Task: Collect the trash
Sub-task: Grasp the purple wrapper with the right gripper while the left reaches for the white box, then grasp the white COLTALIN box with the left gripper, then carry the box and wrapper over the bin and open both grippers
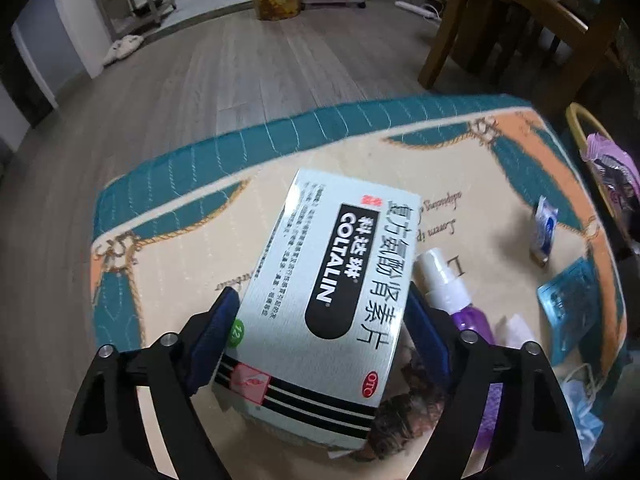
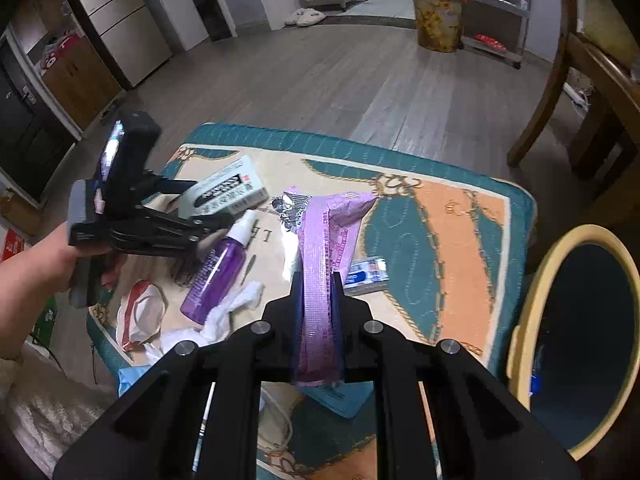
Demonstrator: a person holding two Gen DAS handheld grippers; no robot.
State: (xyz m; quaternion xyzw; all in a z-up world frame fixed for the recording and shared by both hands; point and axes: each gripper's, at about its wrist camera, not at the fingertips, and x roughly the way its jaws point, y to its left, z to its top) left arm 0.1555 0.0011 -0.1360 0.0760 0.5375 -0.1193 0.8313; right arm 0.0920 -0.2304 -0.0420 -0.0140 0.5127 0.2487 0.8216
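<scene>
The table (image 1: pixel 400 152) with its patterned cover fills the middle of both views, and the trash lies spread on it. At the right of the table stands the bin (image 2: pixel 532 292), open, with a yellow rim and a dark inside; I judge it is placed there so that each piece has only a short way to go.

The box (image 1: pixel 320 296), a white medicine carton, is the largest piece. The left gripper (image 1: pixel 320 312) grasps it by its two long sides, one blue pad on each, and the box tilts up from the cover at its far end. In the right wrist view it shows at the far left of the table, beside the left gripper. A hold across the narrow width makes sense, because the box is too wide the other way.

The wrapper (image 2: pixel 320 264), purple with a silver inside, is clenched between the fingers of the right gripper (image 2: pixel 318 292). It stands above the table, nearer to the bin than the box is, so it probably goes in first.

The bottle (image 2: pixel 218 272), purple with a white spray top, lies on its side just right of the box. White tissue (image 2: pixel 240 304) lies near its base. A small blue packet (image 2: pixel 366 274) lies behind the wrapper, to the right.
</scene>
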